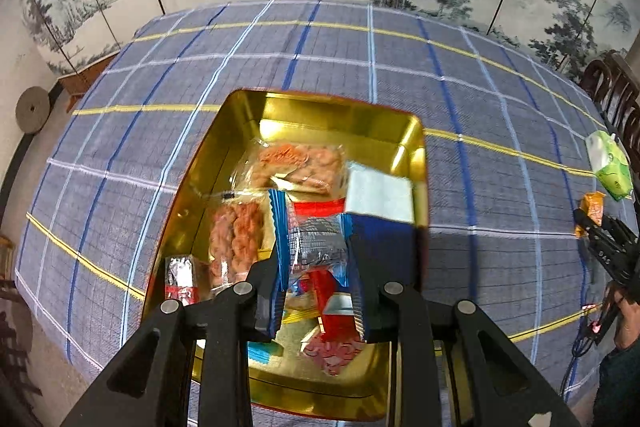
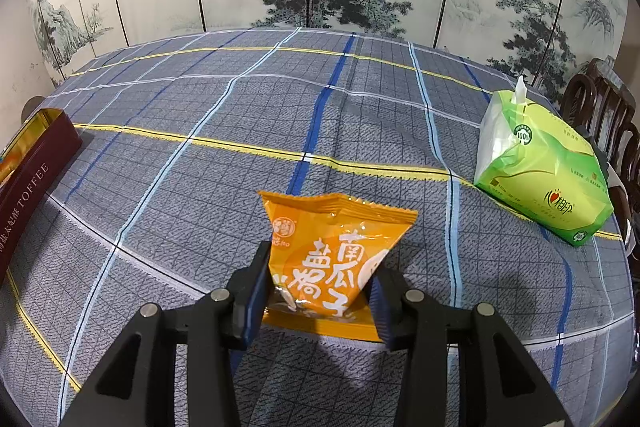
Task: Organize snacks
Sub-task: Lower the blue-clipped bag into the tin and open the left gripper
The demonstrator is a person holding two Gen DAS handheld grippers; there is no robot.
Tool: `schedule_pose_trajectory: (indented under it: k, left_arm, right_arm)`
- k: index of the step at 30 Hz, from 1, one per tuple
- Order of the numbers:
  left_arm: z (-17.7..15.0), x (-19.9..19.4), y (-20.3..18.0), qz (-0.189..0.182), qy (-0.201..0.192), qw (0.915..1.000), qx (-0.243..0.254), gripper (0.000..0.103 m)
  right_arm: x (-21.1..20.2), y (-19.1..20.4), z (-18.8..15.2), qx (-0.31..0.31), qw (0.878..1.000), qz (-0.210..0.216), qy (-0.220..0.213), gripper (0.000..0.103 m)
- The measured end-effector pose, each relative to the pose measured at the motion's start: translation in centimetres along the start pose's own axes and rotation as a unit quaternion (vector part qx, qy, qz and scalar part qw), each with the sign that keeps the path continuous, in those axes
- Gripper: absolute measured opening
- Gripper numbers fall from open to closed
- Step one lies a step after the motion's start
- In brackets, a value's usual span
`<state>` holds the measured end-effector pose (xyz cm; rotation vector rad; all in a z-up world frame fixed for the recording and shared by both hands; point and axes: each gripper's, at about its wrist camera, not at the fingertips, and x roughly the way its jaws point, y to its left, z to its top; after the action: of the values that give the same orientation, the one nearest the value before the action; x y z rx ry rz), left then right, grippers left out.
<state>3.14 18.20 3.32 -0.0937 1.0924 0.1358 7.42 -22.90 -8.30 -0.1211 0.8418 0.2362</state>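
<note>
My left gripper point(image 1: 316, 255) is shut on a clear snack packet with blue edges and red print point(image 1: 316, 227), and holds it over the open gold tin point(image 1: 320, 107). Inside the tin lie several packets: two of pinkish snacks point(image 1: 300, 163), a silver and red one point(image 1: 182, 279), and a pale one by the right wall point(image 1: 378, 193). My right gripper point(image 2: 320, 291) is shut on an orange packet with white characters point(image 2: 332, 255), low over the checked cloth. In the left wrist view that right gripper point(image 1: 596, 231) shows far right, apart from the tin.
A green tissue pack point(image 2: 540, 179) lies on the cloth to the right. The tin's dark red wall point(image 2: 36, 163) stands at the far left in the right wrist view. Dark wooden chairs point(image 2: 600, 99) stand past the table's right edge. A painted folding screen closes the back.
</note>
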Motion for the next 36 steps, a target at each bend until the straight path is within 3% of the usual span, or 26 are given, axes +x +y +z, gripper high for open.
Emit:
schedule_pose_trajectory:
  k: [12, 28, 36]
  left_arm:
    - [-0.6, 2.5, 2.0, -0.010, 0.024, 0.9992, -0.030, 0.024]
    - [-0.7, 3.1, 2.5, -0.013, 0.033, 0.9990, -0.030, 0.027]
    - [-0.7, 2.6, 1.9, -0.004, 0.032, 0.9993, -0.018, 0.040]
  right_arm:
    - [0.0, 0.0, 0.0, -0.001, 1.000, -0.001, 0.000, 0.045]
    - [0.0, 0.0, 0.0, -0.002, 1.000, -0.001, 0.001, 0.045]
    - [0.0, 0.0, 0.1, -0.002, 1.000, -0.001, 0.001, 0.045]
